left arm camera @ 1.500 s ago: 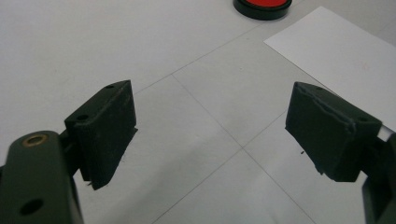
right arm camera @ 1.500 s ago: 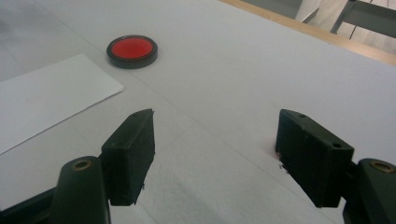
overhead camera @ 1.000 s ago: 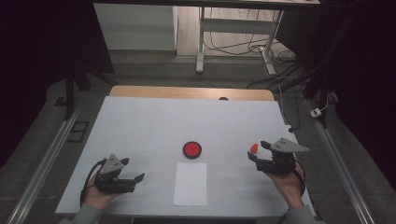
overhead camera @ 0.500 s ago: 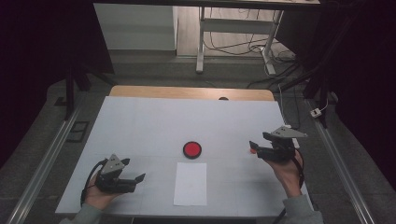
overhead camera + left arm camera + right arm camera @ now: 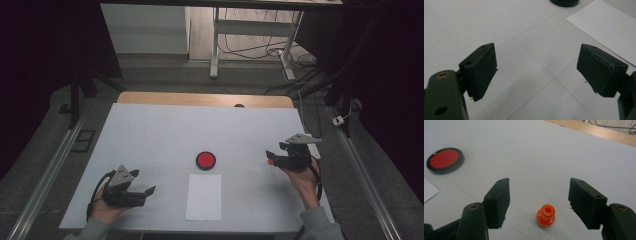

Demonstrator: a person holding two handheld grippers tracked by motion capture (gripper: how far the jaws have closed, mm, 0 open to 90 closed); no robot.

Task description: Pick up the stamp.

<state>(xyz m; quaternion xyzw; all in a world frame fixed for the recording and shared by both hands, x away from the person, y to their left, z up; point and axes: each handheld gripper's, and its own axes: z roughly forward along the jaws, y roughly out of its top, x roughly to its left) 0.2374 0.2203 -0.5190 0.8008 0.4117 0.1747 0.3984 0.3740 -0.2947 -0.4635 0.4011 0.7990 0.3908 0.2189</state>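
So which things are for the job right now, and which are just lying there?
For the job:
- small orange plastic peg, standing upright on the table between the wide-open right tongs, untouched

Just lying about:
- round red disc with a black rim
- white sheet of paper
- left tongs, open with nothing between them

A red disc (image 5: pixel 205 160) sits mid-table with a white paper sheet (image 5: pixel 204 196) just in front of it. Left, right and beyond the disc, the table (image 5: pixel 150 130) lies bare, open for passing.
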